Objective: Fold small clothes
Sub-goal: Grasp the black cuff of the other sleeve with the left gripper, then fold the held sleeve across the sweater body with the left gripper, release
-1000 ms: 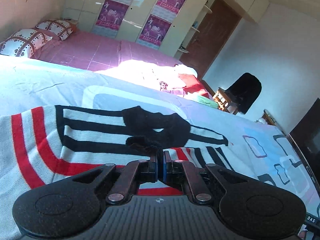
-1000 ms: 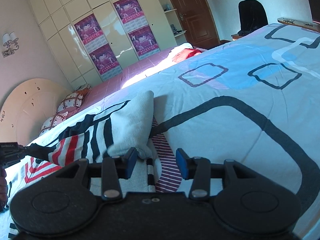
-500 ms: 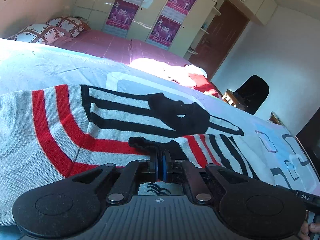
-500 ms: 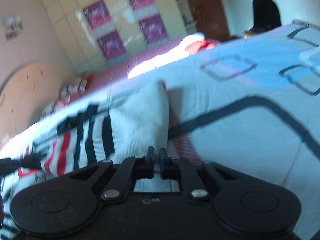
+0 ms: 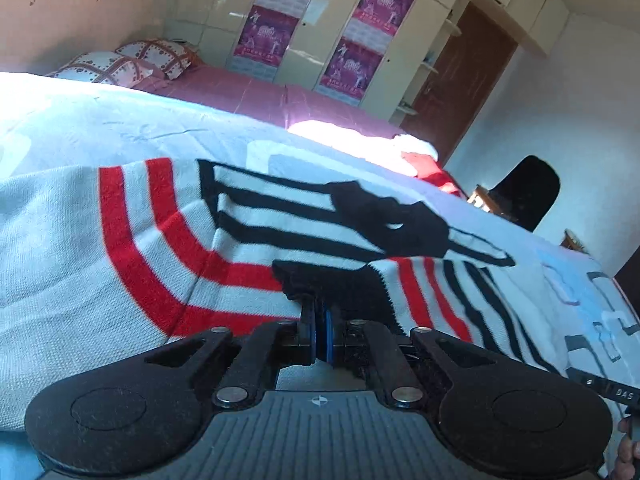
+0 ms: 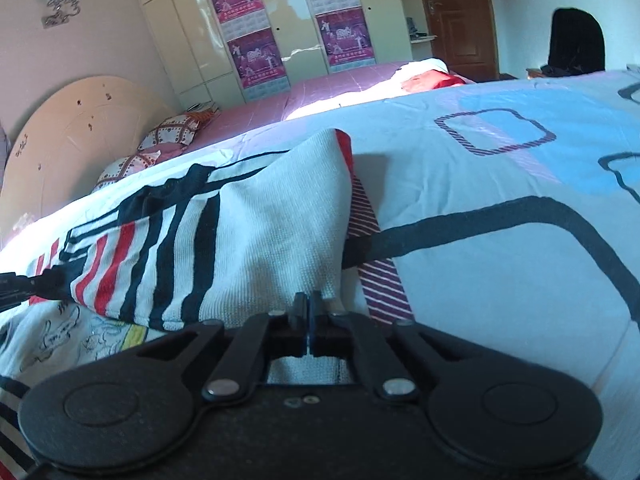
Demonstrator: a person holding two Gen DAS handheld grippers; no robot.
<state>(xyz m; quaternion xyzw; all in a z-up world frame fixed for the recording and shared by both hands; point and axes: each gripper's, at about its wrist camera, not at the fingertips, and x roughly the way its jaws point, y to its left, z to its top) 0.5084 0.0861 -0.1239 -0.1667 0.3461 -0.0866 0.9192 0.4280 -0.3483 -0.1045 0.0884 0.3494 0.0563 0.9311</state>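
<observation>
A small white knitted sweater (image 5: 80, 240) with red and black stripes lies on the bed. My left gripper (image 5: 321, 320) is shut on its black cuff or collar edge (image 5: 332, 284). In the right wrist view the same sweater (image 6: 256, 240) is partly folded over itself, and my right gripper (image 6: 308, 320) is shut on its white hem edge. The left gripper's tip (image 6: 16, 284) shows at the far left of that view, holding the other end.
The sweater lies on a light blue bedspread (image 6: 480, 184) with black and blue shapes. A printed white garment (image 6: 72, 336) lies under the sweater. Behind are a pink bed (image 5: 248, 92) with pillows (image 5: 120, 64), a wardrobe, a door and a black chair (image 5: 528, 192).
My right gripper has shut on the sweater's hem; it was open a second ago. My left gripper, still shut on the black edge, has moved the sweater a little.
</observation>
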